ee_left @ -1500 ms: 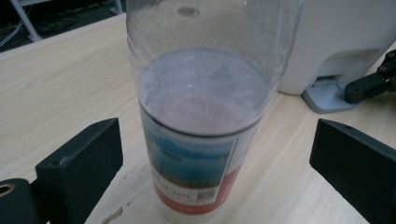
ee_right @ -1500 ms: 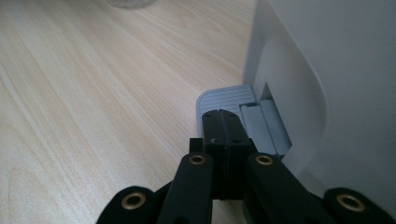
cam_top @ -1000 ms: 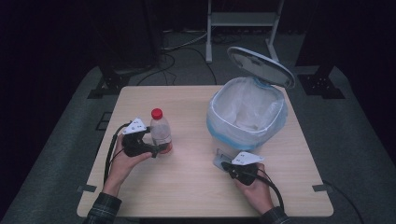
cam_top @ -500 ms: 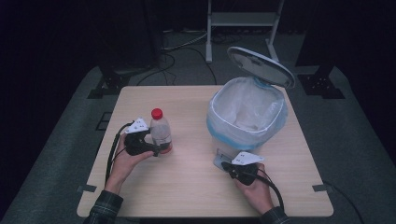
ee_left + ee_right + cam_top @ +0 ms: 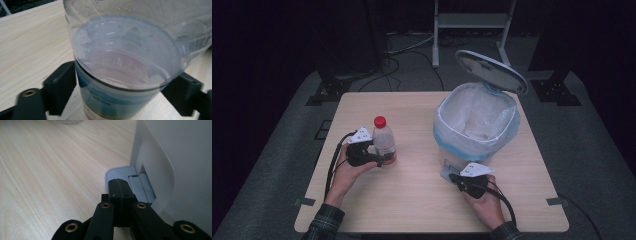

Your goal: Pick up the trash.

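Observation:
A clear plastic bottle (image 5: pixel 384 142) with a red cap stands on the left half of the wooden table (image 5: pixel 412 205). My left gripper (image 5: pixel 381 160) is shut on its lower part. In the left gripper view the black jaws press both sides of the bottle (image 5: pixel 125 65), just above its blue label. At the right stands a white pedal bin (image 5: pixel 447 145) lined with a clear bag, its round lid (image 5: pixel 492 71) raised. My right gripper (image 5: pixel 453 176) is shut, and its tips (image 5: pixel 118 182) rest on the bin's grey pedal (image 5: pixel 117 173).
The bin's body (image 5: pixel 175 157) rises close on the right of my right gripper. Bare tabletop lies between the two hands and along the front edge. Beyond the table are dark floor, cables and a white metal stand (image 5: pixel 472 20).

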The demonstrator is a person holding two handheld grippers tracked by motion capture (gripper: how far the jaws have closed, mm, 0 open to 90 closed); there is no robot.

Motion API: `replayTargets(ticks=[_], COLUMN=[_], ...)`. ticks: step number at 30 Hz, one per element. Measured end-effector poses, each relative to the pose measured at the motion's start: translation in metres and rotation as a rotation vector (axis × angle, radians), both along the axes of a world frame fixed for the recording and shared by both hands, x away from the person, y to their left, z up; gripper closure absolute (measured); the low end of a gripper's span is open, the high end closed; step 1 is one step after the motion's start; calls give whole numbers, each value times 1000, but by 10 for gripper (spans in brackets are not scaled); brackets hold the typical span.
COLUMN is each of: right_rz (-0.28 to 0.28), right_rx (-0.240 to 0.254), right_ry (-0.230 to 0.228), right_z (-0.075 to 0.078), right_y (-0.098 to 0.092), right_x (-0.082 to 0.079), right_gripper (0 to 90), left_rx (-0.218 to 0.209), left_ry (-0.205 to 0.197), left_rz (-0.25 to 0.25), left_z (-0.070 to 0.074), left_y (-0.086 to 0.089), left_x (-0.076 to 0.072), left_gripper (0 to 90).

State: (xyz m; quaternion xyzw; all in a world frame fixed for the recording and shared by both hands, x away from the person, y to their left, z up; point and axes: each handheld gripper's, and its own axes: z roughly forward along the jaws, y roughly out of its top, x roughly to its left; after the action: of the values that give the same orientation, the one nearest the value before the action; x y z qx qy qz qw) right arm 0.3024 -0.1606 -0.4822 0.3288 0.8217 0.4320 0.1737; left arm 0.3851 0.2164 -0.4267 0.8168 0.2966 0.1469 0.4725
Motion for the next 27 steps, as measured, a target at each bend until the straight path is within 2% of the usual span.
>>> replayTargets(ticks=[15,27], right_rz=[-1,-1], right_rx=[1,0], right_ry=[2,0], right_z=[0,0], right_y=[0,0], right_x=[0,0], right_gripper=[899,900], left_rx=[3,-17], left_ry=[4,12], left_rz=[-10,-36], left_z=[-1,1], left_y=[0,1], left_x=[0,0], left_gripper=[267,299])
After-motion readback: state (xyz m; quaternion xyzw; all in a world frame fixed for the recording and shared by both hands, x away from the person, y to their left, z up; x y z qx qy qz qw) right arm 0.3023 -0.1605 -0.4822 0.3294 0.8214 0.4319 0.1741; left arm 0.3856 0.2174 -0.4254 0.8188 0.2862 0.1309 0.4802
